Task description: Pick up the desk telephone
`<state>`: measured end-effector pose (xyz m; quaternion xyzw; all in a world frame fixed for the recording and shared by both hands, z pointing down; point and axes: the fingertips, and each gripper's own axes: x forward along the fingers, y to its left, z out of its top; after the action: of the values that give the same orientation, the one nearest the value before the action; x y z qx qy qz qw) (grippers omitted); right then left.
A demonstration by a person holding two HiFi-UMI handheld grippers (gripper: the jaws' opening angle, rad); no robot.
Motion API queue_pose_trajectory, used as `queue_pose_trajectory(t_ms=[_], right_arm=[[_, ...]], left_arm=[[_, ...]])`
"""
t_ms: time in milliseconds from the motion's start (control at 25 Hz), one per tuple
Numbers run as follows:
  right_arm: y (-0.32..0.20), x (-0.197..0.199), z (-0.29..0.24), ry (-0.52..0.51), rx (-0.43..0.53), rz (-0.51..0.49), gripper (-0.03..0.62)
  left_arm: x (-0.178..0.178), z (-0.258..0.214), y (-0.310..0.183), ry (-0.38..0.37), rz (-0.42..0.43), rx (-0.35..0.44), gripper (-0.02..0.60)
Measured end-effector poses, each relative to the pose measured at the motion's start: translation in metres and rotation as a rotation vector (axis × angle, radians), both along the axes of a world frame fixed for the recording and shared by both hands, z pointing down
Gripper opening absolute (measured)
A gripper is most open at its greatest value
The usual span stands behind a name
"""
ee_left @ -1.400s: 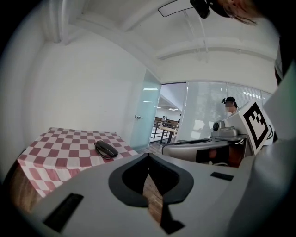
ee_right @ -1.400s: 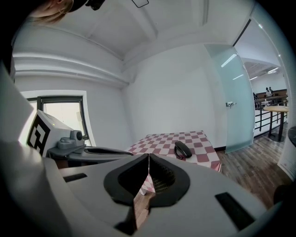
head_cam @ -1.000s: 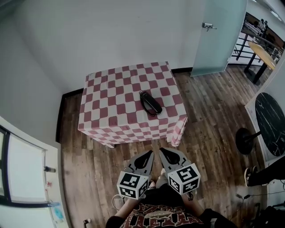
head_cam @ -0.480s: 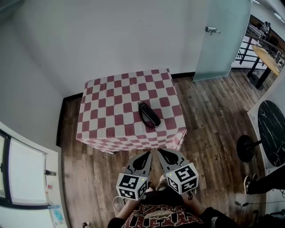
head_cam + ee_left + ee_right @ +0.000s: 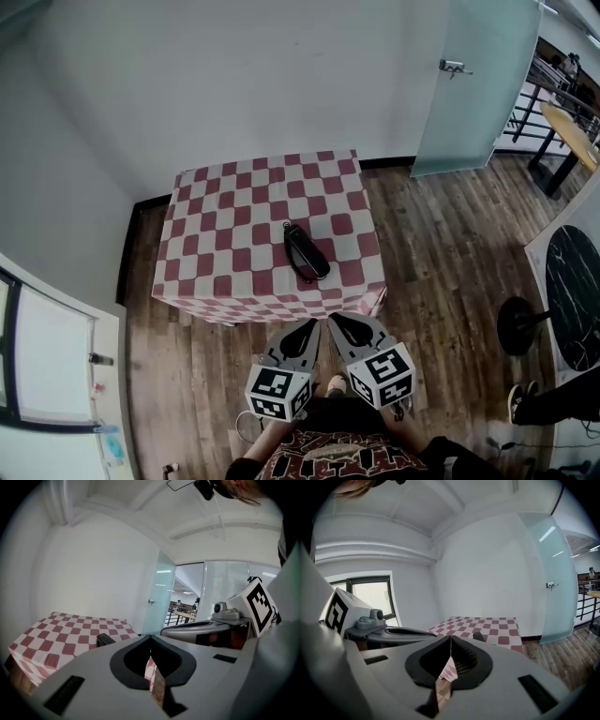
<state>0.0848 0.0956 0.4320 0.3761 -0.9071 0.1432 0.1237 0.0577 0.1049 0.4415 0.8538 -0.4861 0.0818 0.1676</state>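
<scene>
Head view: steeply down from above, table (image 5: 253,202) ahead, well off. Both gripper views: low, roughly level, facing that table. All three share table, phone (image 5: 307,251), glass door (image 5: 469,84).

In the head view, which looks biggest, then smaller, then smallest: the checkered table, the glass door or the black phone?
1. checkered table: looks largest.
2. glass door: looks smaller, though the picture's top edge cuts it off and it stands farther away.
3. black phone: looks smallest by far.
</scene>
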Motion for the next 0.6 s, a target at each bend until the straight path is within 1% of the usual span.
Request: queue_pose_trajectory(t_ms=[320,600], right_arm=[[-0.021,0.006,0.008,0.006,-0.016,-0.018,0.018],[-0.047,0.002,0.009,0.024,-0.018,-0.006,0.02]], left_arm=[[0.004,0.008,-0.017,-0.002,-0.02,-0.016,0.006],[0.003,0.009,-0.047,0.005,0.016,-0.03,0.006]])
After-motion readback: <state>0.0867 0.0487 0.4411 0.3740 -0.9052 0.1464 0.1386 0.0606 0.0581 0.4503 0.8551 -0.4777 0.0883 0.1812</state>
